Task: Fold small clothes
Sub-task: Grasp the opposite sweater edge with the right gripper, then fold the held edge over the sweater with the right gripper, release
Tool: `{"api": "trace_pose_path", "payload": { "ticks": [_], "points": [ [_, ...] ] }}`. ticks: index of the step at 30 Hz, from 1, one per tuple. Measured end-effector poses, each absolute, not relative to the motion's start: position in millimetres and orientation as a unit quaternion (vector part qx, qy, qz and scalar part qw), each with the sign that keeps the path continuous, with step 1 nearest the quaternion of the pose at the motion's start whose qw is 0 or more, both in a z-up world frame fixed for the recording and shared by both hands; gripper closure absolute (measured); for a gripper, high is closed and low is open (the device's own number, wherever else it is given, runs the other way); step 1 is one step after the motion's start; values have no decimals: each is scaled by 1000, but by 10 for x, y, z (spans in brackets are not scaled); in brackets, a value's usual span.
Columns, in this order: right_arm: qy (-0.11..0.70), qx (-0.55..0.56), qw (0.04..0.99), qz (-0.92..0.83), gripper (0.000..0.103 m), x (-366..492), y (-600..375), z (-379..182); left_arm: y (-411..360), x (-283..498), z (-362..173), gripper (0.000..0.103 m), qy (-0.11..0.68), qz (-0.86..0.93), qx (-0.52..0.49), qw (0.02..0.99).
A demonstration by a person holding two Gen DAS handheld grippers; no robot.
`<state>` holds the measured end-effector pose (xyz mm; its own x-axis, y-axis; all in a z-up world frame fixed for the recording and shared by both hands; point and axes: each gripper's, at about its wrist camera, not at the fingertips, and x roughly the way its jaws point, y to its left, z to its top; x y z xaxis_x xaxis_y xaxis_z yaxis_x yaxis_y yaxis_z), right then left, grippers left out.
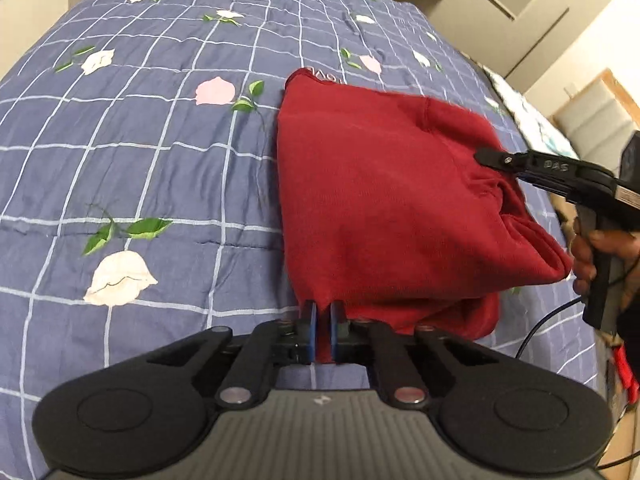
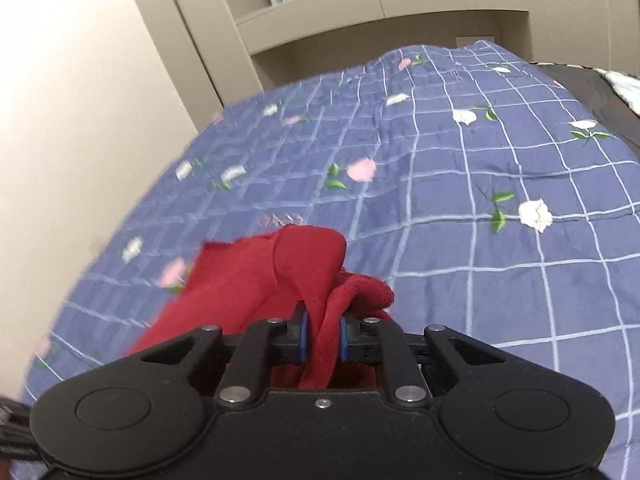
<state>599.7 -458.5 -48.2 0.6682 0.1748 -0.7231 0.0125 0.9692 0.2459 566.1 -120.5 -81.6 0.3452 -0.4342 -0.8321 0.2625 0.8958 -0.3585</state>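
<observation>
Blue quilted bedspread (image 1: 140, 168), gridded in pale lines and scattered with pink and white tulip prints, covers the bed below beige built-in shelving (image 2: 400, 12). On it lies the task's piece, a small dark-red garment (image 1: 384, 208) of soft, fleecy knit, partly lifted off the quilt. The left gripper (image 1: 323, 330) is clenched on the garment's near edge, blue pads (image 1: 310, 332) pressed close with red cloth between them. The right gripper (image 2: 323, 338) is clamped on a bunched fold at the opposite side, and from the left wrist view it holds that side raised, so the cloth slopes like a tent. By my reading, a fold is under way: the raised half looks ready to be carried over the flat half. That next move calls for both edges kept taut and level, then laid down aligned, since the thick knit puckers easily.
</observation>
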Motion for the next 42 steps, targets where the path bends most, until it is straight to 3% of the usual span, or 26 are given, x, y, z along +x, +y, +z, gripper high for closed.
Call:
{"api": "trace_pose_path", "payload": {
  "ticks": [3,5,7,10,12,14,17,19,20,21,22,23,27,33,42],
  "points": [
    [417,114,901,32,71,5931,-4605,-622,-1229,5639,-799,96,526,-214,-70,820],
    [404,120,907,18,49,5812,-4603,-536,-1241,5613,-754,93,520,-221,-59,823],
    [387,108,916,11,40,5658,-4551,-404,-1222,5579,-711,87,517,-224,-51,825],
    [366,104,924,33,40,5386,-4412,-160,-1185,5537,-632,64,509,-229,-46,828],
    [369,122,918,76,41,5214,-4279,-49,-1169,5508,-580,41,500,-227,-40,834],
    [381,120,910,109,46,5097,-4114,-13,-1189,5446,-523,32,479,-226,-22,848],
    [413,116,894,127,50,5002,-3899,-62,-1326,5364,-504,30,461,-247,31,852],
    [429,106,889,122,53,4975,-3813,-145,-1446,5289,-534,31,449,-259,72,852],
    [435,104,887,117,60,4970,-3790,-186,-1528,5252,-563,34,442,-266,100,850],
    [439,107,885,116,65,4971,-3784,-204,-1607,5220,-595,46,439,-269,128,848],
    [439,111,884,117,82,4964,-3785,-207,-1695,5190,-640,55,436,-270,163,843],
    [437,111,885,114,92,4968,-3779,-197,-1754,5170,-678,73,435,-268,184,839],
    [422,121,891,116,95,4936,-3845,-86,-1805,5155,-723,96,435,-258,197,840],
    [423,141,889,107,96,4868,-3960,-76,-1583,5152,-622,101,434,-251,138,854],
    [461,170,868,65,96,4670,-4033,-659,-1441,5218,-808,99,466,-255,105,841]
  ]
}}
